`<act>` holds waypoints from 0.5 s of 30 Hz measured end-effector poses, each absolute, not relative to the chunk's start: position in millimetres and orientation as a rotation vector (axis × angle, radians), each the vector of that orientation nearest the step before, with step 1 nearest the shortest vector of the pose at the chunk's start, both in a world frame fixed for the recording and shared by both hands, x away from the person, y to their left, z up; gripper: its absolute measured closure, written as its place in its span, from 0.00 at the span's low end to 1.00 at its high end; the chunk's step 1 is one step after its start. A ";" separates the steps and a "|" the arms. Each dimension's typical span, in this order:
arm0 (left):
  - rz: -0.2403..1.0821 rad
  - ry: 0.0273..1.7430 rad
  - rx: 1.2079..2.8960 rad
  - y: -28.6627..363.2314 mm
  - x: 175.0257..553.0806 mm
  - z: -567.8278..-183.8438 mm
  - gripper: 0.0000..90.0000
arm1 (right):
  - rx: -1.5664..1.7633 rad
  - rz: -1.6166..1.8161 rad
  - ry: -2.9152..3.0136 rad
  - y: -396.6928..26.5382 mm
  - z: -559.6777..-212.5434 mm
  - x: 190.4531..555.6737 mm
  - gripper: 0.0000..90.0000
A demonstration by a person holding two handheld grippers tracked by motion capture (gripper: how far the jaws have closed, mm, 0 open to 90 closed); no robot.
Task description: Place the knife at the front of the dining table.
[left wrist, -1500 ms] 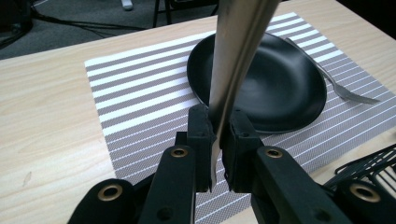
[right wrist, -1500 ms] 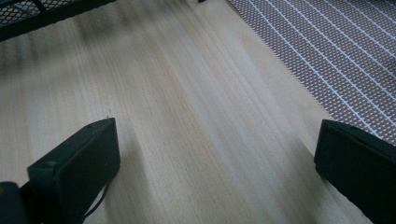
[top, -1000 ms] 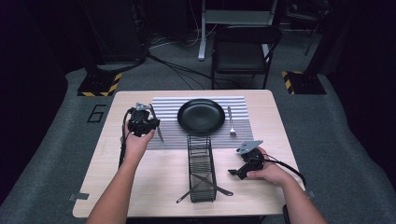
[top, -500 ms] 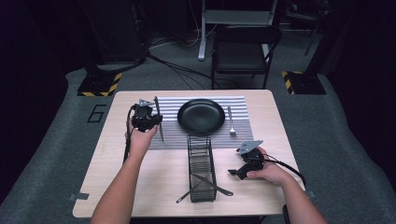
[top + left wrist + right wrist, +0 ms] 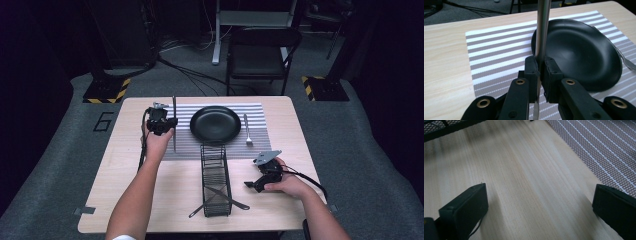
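The left gripper (image 5: 161, 121) is clamped on a table knife (image 5: 174, 122). In the left gripper view, the two black pads (image 5: 532, 72) press against opposite sides of the knife's metal handle (image 5: 542, 27), which rises straight up between them toward the top of the frame; the blade end shows below the pads, at the bottom edge of the frame. In the high view, the knife lies lengthwise over the left edge of the striped placemat (image 5: 187, 142), just left of the black plate (image 5: 215, 124). Whether the knife touches the placemat cannot be determined.

The black plate sits at the centre of the placemat. A fork (image 5: 246, 129) lies on the placemat just right of the plate, parallel to the knife. A black wire-mesh caddy (image 5: 216, 177) stands on the wooden table (image 5: 125, 200) just in front of the plate, on the person's side. Two dark utensils (image 5: 220, 197) lie crossed in its near end, their ends sticking out past both sides.

The right gripper (image 5: 255, 185) rests low over the table, right of the caddy and in front of the plate. In the right gripper view its jaws stand wide apart, with bare wood between them and the placemat corner (image 5: 604, 147) beyond. Nothing is held in them.
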State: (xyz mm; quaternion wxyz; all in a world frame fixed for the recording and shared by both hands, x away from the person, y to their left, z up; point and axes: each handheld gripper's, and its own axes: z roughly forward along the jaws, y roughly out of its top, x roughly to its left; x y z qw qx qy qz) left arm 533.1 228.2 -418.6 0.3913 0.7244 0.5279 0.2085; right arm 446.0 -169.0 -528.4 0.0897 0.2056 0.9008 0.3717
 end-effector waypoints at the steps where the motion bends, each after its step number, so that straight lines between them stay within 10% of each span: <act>1: 0.528 1.349 1.830 228.1 535.9 -420.1 0.92 | 0.617 1.107 2.678 -168.8 -528.4 445.8 0.00; 15: 0.451 1.454 1.759 231.3 563.5 -437.4 0.92 | 0.611 1.106 2.679 -169.0 -528.4 446.1 0.00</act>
